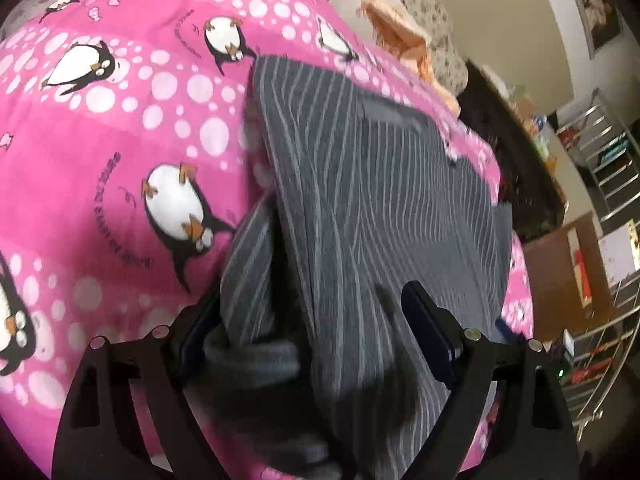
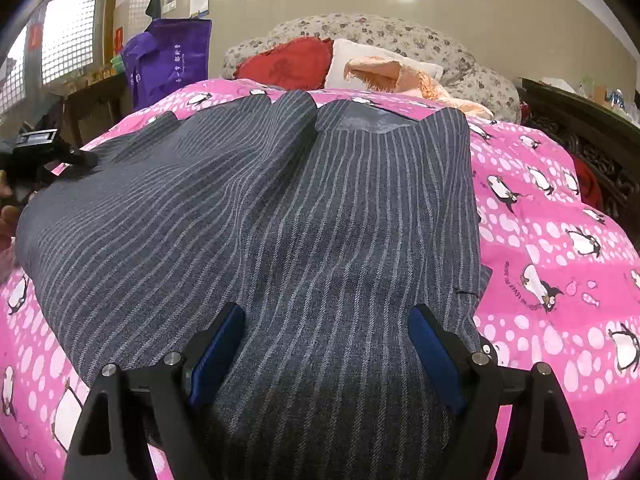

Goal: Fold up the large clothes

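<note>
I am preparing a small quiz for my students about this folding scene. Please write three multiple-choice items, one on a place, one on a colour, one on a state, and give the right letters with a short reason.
1. Where does the striped garment lie?
A. on the pink penguin bedcover
B. on a wooden floor
C. over a chair back

2. What colour is the cushion next to the white pillow at the head of the bed?
A. green
B. red
C. yellow

3. How do the jaws of the right gripper stand?
A. shut tight with nothing between them
B. clamped on the pillow
C. wide apart, with the garment's near part between them

Key: 1 A, pink cover shows on both sides of the garment; 2 B, the cushion is plainly red; 3 C, the blue pads stand far apart over grey cloth.
</note>
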Action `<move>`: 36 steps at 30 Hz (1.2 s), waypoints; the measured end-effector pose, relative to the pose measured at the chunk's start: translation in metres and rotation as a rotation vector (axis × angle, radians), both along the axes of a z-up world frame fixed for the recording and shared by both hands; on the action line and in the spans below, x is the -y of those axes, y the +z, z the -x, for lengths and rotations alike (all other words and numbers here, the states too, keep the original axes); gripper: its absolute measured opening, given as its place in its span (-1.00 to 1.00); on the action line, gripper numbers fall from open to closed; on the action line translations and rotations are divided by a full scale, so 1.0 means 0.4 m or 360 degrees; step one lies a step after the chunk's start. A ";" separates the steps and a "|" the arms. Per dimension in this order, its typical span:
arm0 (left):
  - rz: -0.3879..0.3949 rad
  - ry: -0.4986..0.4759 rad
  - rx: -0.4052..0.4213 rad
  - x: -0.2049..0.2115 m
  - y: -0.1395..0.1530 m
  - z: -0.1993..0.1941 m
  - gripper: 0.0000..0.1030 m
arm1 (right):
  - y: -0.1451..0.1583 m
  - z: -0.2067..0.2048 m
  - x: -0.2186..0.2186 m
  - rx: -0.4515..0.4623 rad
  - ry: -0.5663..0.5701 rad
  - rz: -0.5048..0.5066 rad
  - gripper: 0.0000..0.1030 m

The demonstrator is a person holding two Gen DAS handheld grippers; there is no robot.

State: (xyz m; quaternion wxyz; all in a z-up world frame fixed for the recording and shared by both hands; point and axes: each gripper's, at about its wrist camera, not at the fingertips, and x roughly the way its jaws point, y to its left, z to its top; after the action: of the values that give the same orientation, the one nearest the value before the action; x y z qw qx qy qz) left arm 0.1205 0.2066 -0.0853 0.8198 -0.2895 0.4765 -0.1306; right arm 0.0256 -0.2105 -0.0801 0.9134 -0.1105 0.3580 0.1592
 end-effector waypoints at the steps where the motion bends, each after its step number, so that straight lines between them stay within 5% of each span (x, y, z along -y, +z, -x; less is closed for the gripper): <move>1: 0.0025 0.0027 0.0017 -0.005 -0.004 -0.002 0.68 | -0.001 -0.001 0.002 -0.0001 0.0001 -0.0006 0.60; 5: 0.0063 0.0042 0.0023 -0.005 -0.009 -0.012 0.68 | -0.001 -0.003 0.003 -0.0005 0.0004 -0.0020 0.60; 9: -0.0083 -0.0007 0.0124 0.016 -0.004 0.001 0.69 | -0.001 -0.002 0.000 -0.0004 0.0002 -0.0017 0.60; 11: -0.0144 -0.0098 0.0263 0.043 -0.010 0.010 1.00 | 0.000 -0.001 0.000 0.0003 -0.0001 -0.0005 0.60; 12: -0.0179 -0.0171 0.0324 0.059 -0.014 0.020 0.99 | 0.000 -0.001 -0.001 0.0008 -0.0003 0.0001 0.60; 18: -0.0325 -0.0134 0.0309 0.093 -0.012 0.025 0.99 | -0.001 0.000 -0.003 0.0019 -0.0013 0.0010 0.60; 21: -0.0262 -0.0131 0.0266 0.083 -0.012 0.007 0.99 | -0.002 0.001 -0.004 0.0022 -0.0015 0.0012 0.60; 29: 0.0192 -0.0066 0.0050 -0.033 -0.013 -0.056 0.99 | -0.004 0.003 -0.002 0.0013 -0.0013 -0.0009 0.61; 36: 0.0030 -0.0267 0.0028 0.022 0.010 -0.061 0.90 | -0.003 0.001 -0.001 0.0007 -0.0010 -0.0018 0.61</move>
State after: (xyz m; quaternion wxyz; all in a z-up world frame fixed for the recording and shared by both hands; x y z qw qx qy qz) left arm 0.1450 0.1979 -0.0812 0.8074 -0.2552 0.4906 -0.2058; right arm 0.0253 -0.2101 -0.0813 0.9153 -0.1045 0.3554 0.1581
